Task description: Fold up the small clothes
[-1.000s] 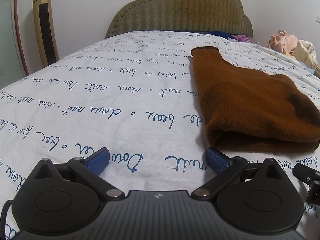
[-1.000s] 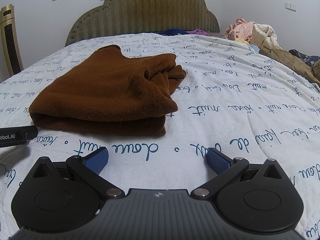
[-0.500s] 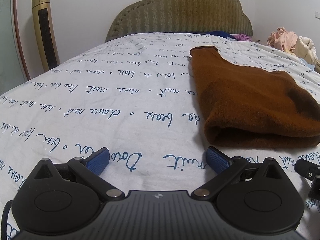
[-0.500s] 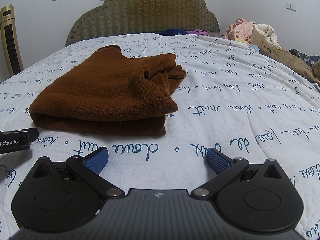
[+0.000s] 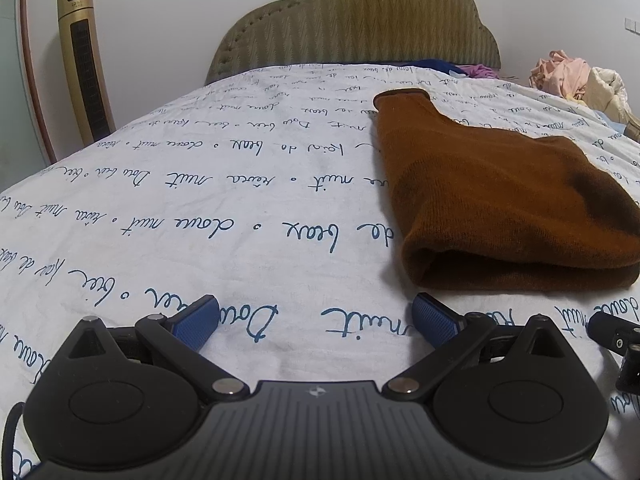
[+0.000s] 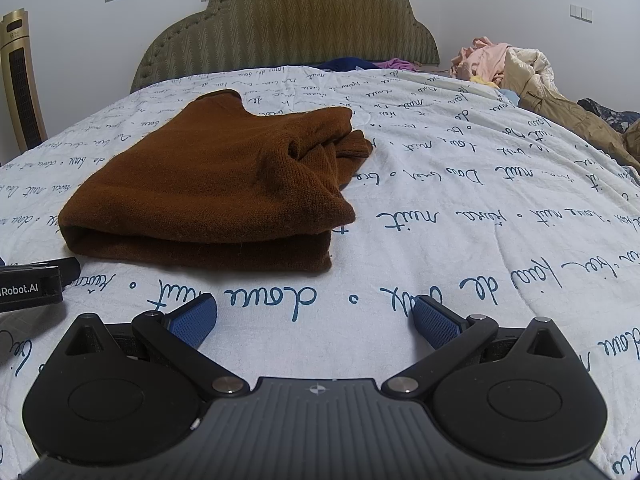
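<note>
A brown knit garment [image 5: 500, 200] lies folded on the white bedspread with blue script, its collar end pointing to the headboard. In the right wrist view the garment [image 6: 216, 192] lies ahead and to the left, with a bunched sleeve at its right side. My left gripper [image 5: 316, 316] is open and empty, just above the bedspread, near and left of the garment's front fold. My right gripper [image 6: 316, 316] is open and empty, in front of the garment's right corner. Each gripper shows at the edge of the other's view.
The bedspread [image 5: 200, 208] runs back to a padded olive headboard [image 5: 356, 24]. A pile of loose clothes [image 6: 516, 68] lies at the far right, with blue and purple items [image 6: 372, 65] near the headboard. A gold tower fan [image 5: 82, 64] stands at the left wall.
The left gripper has tilted or drawn back a little, so the garment sits slightly lower in its view. The right gripper and the garment have not moved.
</note>
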The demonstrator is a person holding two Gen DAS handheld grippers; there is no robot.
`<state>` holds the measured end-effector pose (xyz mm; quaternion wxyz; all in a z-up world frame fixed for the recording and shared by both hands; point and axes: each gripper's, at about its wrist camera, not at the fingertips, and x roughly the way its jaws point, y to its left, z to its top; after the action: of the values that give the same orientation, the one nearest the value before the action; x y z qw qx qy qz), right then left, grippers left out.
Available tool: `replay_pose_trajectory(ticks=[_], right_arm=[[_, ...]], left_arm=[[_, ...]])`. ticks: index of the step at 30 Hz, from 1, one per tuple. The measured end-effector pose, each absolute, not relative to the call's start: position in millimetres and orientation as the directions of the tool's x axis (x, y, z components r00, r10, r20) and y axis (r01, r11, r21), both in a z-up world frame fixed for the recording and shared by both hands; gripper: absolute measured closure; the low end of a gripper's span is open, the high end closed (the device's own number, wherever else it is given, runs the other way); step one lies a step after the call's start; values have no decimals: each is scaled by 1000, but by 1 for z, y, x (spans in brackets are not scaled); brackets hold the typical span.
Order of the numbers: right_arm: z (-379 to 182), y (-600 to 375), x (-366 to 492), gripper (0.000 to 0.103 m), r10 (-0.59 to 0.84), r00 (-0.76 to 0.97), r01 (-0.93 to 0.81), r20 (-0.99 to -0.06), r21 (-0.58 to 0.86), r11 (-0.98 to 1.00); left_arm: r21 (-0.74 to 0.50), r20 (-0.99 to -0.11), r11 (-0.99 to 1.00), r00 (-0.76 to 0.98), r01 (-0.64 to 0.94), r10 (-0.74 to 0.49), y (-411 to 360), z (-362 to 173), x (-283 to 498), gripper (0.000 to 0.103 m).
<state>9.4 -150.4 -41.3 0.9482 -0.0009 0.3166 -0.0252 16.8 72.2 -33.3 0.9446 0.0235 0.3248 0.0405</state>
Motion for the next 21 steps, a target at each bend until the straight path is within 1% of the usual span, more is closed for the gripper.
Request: replay_pose_trajectory(ticks=[8,15,21], right_arm=[[-39,-150,8,0,-48,797,46,-602,-19,999],[-22,-156,-2,0,37,794,19,-606,85,996],[-18,-155,-1,0,16,801,15,-599,48,999]], left_arm=[[71,-613,996,785,-59,90,72,-33,17,0],[76,-616,996,783,-48,85,73,-29,11,0],[87,-617,995,782,-45,89,71,-30,10,0]])
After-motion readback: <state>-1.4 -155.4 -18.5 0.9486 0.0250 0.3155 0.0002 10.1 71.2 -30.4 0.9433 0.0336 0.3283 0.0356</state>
